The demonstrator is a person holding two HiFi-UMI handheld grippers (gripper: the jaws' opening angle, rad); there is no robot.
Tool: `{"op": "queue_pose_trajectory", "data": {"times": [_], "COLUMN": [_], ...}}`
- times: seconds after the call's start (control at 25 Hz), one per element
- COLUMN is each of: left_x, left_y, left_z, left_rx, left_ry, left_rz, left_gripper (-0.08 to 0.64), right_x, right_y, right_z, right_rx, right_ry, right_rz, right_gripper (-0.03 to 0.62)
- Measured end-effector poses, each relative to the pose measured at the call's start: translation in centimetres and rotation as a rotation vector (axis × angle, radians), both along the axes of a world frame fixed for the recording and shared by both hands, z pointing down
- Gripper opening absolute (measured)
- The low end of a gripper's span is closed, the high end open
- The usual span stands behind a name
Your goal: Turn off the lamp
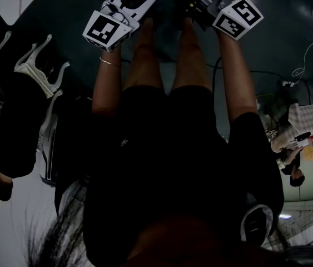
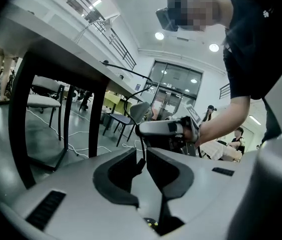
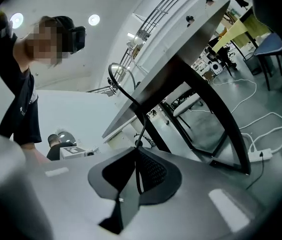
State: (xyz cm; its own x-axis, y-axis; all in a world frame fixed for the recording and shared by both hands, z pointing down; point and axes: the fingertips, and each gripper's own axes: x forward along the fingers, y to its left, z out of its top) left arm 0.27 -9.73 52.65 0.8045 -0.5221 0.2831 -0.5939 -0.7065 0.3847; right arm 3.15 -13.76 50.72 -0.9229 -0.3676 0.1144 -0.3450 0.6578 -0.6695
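While the lamp (image 2: 139, 111) shows mid-frame beside the tabletop (image 2: 55, 41) edge in the left gripper view, a black cord (image 2: 144, 145) drops into the left claw (image 2: 139, 153), whose jaws stand slightly apart. The right claw (image 3: 136, 150) is pinched closed on that cord.

The left tool (image 2: 143, 153) and right tool (image 3: 135, 151) bear black-and-white square markers; floor (image 1: 278, 54) seems dark grey.

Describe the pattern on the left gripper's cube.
The cube bears black-and-white square markers, clearest in the head view.
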Motion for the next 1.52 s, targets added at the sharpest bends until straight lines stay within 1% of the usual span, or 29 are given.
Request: {"op": "queue_pose_trajectory", "data": {"times": [0.12, 0.24, 0.36, 0.52, 0.76, 0.84, 0.96, 1.12, 1.28, 1.44, 1.52], "left_x": [-0.3, 0.1, 0.3, 0.3, -0.1, -0.1, 0.2, 0.5, 0.6, 0.5, 0.5], "left_y": [-0.5, -0.3, -0.3, -0.9, -0.7, -0.9, -0.9, -0.5, -1.1, -0.5, -0.5], "left_z": [-0.5, -0.9, -1.2, -2.1, -2.1, -2.5, -3.3, -3.2, -4.1, -3.7, -3.7], "left_rx": [0.007, 0.012, 0.022, 0.038, 0.037, 0.042, 0.053, 0.063, 0.076, 0.064, 0.066], "left_ry": [0.016, 0.005, 0.003, 0.035, 0.010, 0.023, 0.027, -0.004, 0.037, -0.006, -0.008], "left_rz": [-0.016, 0.009, 0.027, 0.012, 0.023, 0.011, 0.012, 0.048, 0.014, 0.038, 0.038], "left_gripper": [0.058, 0.054, 0.021, 0.014, 0.006, 0.006, 0.006, 0.006, 0.006, 0.006, 0.006], "right_x": [0.2, 0.5, 0.5, 0.7, 1.3, 1.5, 2.0, 2.4, 2.5, 3.0, 3.3], "right_y": [0.0, 0.5, 0.9, 1.1, 1.6, 1.7, 1.9, 2.2, 2.4, 2.9, 3.0], "right_z": [0.9, 2.1, 3.4, 4.8, 7.1, 7.8, 8.6, 9.5, 10.0, 10.9, 11.1], "right_rx": [-0.013, -0.006, -0.007, -0.026, -0.033, -0.036, -0.046, -0.060, -0.067, -0.079, -0.087], "right_ry": [0.014, 0.069, 0.116, 0.145, 0.220, 0.239, 0.262, 0.291, 0.284, 0.305, 0.306], "right_rz": [0.013, 0.003, -0.013, -0.006, -0.010, -0.003, 0.004, 0.010, 0.015, 0.020, 0.031], "right_gripper": [0.017, 0.017, 0.018, 0.018, 0.018, 0.018, 0.018, 0.018, 0.018, 0.018, 0.018]}}
